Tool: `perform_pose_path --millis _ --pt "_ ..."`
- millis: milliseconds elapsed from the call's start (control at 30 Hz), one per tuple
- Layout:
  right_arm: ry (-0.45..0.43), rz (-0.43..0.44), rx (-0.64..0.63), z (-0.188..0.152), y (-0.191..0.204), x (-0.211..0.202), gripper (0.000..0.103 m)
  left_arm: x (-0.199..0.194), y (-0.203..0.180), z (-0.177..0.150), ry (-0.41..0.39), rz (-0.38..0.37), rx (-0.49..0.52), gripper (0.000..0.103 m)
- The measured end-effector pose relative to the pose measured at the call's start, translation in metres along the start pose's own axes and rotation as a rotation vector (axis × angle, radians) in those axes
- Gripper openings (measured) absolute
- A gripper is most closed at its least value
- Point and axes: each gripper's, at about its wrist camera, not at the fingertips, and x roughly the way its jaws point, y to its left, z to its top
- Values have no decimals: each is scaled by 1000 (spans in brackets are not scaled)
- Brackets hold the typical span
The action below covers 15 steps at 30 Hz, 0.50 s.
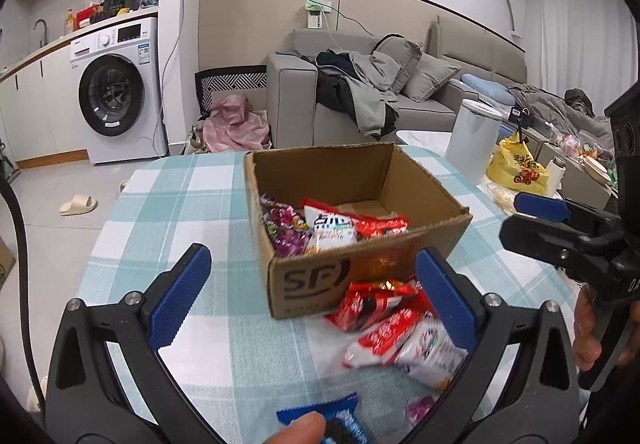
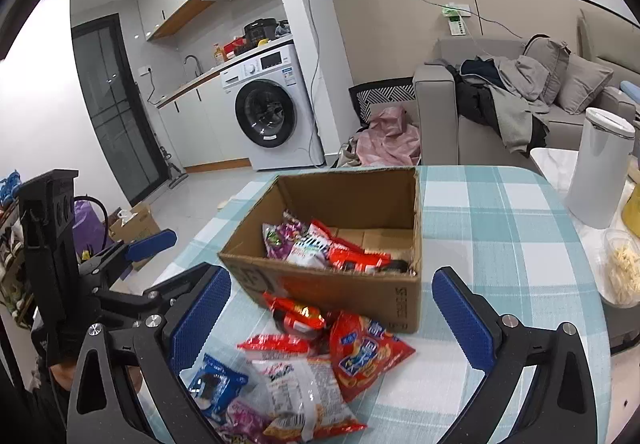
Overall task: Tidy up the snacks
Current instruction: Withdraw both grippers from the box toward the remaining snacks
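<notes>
An open cardboard box (image 1: 372,268) (image 2: 352,288) stands on the checked tablecloth and holds several snack packets (image 1: 320,228) (image 2: 320,250). A pile of loose snack packets (image 1: 392,328) (image 2: 304,360) lies on the cloth in front of the box, among them a blue packet (image 1: 332,420) (image 2: 218,384). My left gripper (image 1: 314,298) is open and empty, hovering over the pile's left side. My right gripper (image 2: 332,316) is open and empty above the pile. The right gripper shows at the right of the left wrist view (image 1: 560,228), and the left gripper at the left of the right wrist view (image 2: 132,256).
A white bin (image 1: 472,140) (image 2: 598,168) stands beyond the table's right edge. A yellow bag (image 1: 516,166) and a clear tub of food (image 2: 622,272) are at the right. A sofa (image 1: 360,100) and a washing machine (image 1: 116,92) stand behind.
</notes>
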Motion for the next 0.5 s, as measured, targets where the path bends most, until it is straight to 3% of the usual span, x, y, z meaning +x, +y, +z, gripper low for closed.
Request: perform_pose_path --millis 500 --pt "61 -18 -10 -44 5 -10 103 -42 21 -45 17 40 -31 102"
